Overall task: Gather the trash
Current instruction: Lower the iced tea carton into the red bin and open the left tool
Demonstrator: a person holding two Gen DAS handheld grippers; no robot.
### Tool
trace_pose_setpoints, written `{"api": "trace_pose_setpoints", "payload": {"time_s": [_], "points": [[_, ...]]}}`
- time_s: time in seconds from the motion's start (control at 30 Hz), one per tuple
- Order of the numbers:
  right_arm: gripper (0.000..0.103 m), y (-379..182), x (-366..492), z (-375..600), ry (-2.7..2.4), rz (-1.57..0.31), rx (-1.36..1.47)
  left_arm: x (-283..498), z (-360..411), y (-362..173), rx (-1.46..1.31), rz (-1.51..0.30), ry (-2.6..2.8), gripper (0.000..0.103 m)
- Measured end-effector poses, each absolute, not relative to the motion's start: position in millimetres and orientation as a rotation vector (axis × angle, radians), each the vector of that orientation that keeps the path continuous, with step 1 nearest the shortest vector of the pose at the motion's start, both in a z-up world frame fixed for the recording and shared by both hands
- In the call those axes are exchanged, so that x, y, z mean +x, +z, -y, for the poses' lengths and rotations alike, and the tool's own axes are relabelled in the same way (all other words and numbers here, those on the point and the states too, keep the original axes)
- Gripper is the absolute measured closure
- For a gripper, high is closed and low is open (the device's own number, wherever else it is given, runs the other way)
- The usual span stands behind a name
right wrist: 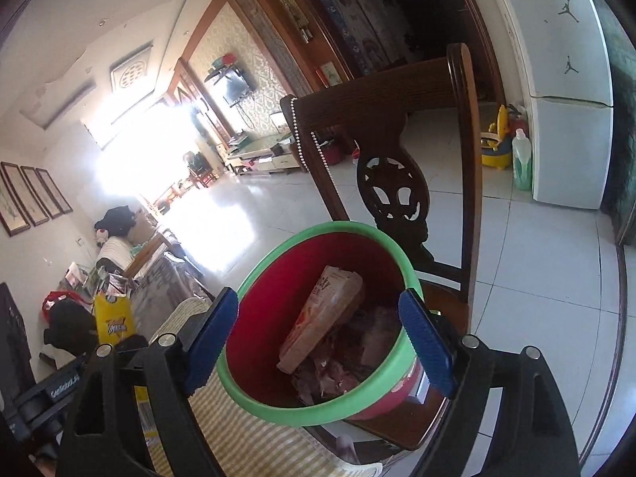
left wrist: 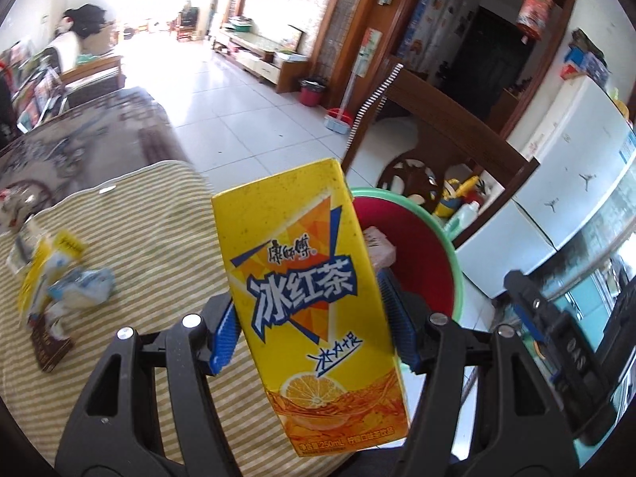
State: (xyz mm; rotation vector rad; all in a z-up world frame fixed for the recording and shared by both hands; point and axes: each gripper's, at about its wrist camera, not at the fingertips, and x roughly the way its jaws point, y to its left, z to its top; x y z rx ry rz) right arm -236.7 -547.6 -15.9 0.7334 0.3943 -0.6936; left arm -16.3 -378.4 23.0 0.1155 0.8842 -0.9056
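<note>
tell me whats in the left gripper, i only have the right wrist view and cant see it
Observer: The left gripper is shut on a yellow drink carton, held upright.
Operator: any trash left on the table
Observer: Yes, a few wrappers lie on the striped cloth, to the carton's left.
Operator: is the carton over the bin yet
Observer: Hard to tell. In the left wrist view the bin shows just behind and right of the carton.
</note>
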Motion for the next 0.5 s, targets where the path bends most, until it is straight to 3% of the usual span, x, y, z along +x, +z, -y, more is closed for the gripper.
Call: {"api": "trace_pose_setpoints", "payload": {"time_s": [0.5], "points": [[0.023,-18,-250,551,-0.757,-0.365,0.742,-28,430,15,0.172,-0.897,-0.984,0.042]]}}
